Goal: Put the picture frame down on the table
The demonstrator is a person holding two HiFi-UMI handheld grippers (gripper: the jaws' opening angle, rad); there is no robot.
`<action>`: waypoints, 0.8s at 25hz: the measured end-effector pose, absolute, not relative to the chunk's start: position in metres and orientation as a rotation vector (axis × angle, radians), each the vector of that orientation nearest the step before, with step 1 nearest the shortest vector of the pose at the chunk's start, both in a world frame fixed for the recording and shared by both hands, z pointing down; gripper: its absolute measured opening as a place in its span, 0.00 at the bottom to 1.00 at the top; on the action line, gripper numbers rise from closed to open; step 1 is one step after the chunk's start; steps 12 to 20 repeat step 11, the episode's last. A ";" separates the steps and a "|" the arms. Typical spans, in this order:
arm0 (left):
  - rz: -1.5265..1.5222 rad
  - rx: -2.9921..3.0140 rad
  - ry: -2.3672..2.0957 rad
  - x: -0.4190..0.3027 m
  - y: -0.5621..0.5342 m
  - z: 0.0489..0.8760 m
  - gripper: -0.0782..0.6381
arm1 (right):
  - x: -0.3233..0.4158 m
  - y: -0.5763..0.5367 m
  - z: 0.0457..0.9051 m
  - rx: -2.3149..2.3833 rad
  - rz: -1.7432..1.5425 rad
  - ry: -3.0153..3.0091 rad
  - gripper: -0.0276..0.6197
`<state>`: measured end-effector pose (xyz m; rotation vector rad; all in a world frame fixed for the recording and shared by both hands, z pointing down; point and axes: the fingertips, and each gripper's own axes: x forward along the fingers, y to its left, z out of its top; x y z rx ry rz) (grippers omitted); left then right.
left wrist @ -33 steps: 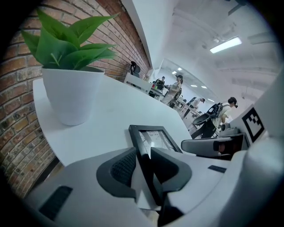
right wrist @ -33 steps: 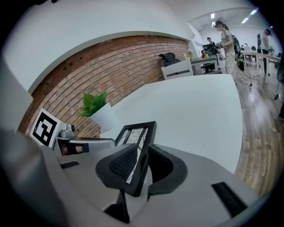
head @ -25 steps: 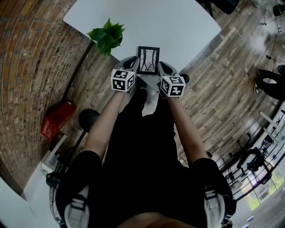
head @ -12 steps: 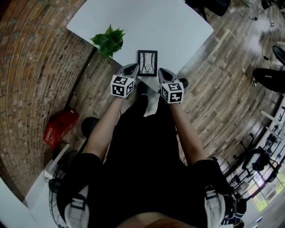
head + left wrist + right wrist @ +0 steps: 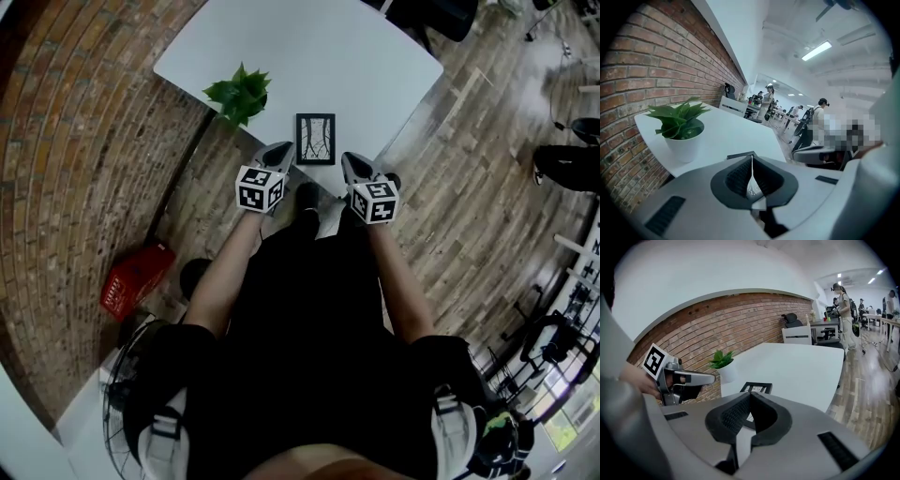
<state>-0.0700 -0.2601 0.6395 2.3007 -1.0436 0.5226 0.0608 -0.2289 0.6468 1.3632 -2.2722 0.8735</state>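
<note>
The picture frame (image 5: pixel 315 139) lies flat on the counter (image 5: pixel 375 66), long axis pointing away, midway ahead of the left claw (image 5: pixel 280 149) and right claw (image 5: pixel 350 162), both pressed together and empty.

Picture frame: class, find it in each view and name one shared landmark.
Head view: picture frame, centre, near edge of the white table.
Left gripper view: dark sliver just above the jaws.
Right gripper view: centre, just beyond the jaws.
Shared landmark: potted plant.
</note>
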 end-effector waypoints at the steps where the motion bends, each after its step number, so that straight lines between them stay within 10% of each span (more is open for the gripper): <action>1: 0.520 2.305 -1.041 -0.071 -0.260 0.637 0.15 | 0.060 -0.227 0.645 1.362 0.882 -2.281 0.04; 20: 0.466 2.362 -0.993 -0.076 -0.252 0.613 0.15 | 0.054 -0.220 0.631 1.379 0.879 -2.290 0.04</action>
